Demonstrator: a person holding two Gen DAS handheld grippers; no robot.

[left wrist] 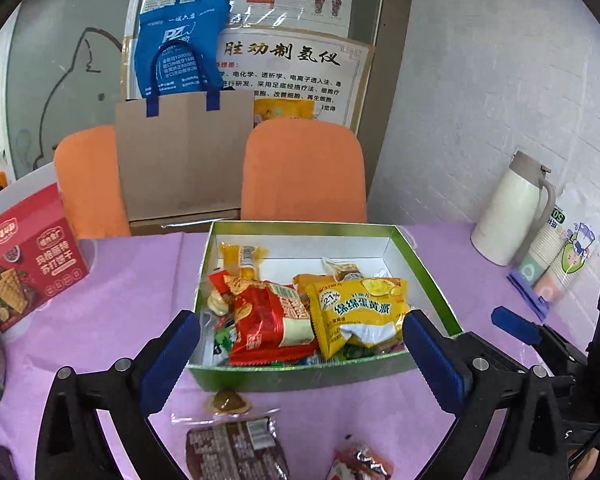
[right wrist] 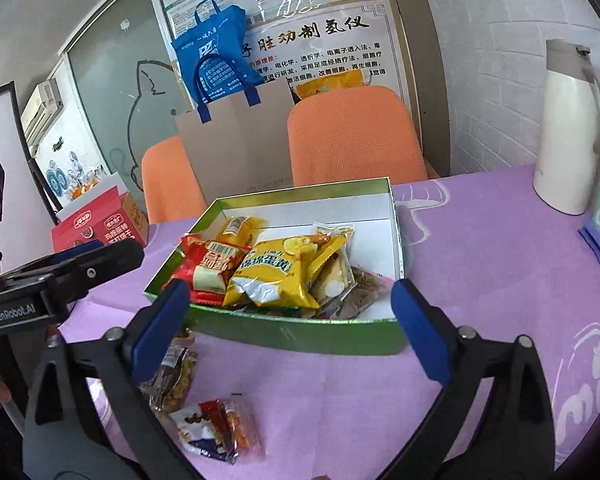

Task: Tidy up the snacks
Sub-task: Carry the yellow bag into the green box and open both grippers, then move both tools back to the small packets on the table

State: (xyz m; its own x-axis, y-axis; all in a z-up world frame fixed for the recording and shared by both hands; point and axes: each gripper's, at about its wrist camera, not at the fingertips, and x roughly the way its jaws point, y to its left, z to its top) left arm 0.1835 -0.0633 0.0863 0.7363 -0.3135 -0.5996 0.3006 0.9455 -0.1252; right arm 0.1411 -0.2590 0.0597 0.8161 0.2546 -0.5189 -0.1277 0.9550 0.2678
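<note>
On the purple tablecloth point(left wrist: 112, 280), a green box point(left wrist: 428, 268) with a white inside is seen lying open, its long axis running across the table from left to right and its far wall facing two orange chairs point(left wrist: 304, 168). Inside the box, a red packet point(left wrist: 272, 320) and a yellow packet point(left wrist: 360, 312) are seen lying side by side towards the near wall, on top of smaller wrapped snacks; the far right part of the box floor is bare. Both packets are laid with their long axes running roughly from the near wall towards the far wall.

Around the box, a red biscuit carton point(left wrist: 28, 264) is noted to the left, and a white flask point(left wrist: 512, 208) with a pack of paper cups point(left wrist: 556, 264) just beside it to the right, well apart from the box. A brown paper bag point(left wrist: 184, 160) with a blue cloth bag point(left wrist: 180, 44) over it stands between the chairs.

In front of the near wall, loose snacks are left on the cloth: a brown packet point(left wrist: 236, 452), a small round sweet point(left wrist: 228, 402) and a red wrapper point(left wrist: 360, 464) in the left wrist view; a nut packet point(right wrist: 172, 376) and a small mixed wrapper point(right wrist: 216, 428) in the right wrist view.

The left gripper point(left wrist: 300, 344) is held wide apart with nothing between its fingers, near the near wall of the box. The right gripper point(right wrist: 288, 320) is likewise spread wide and empty, above the near wall.
</note>
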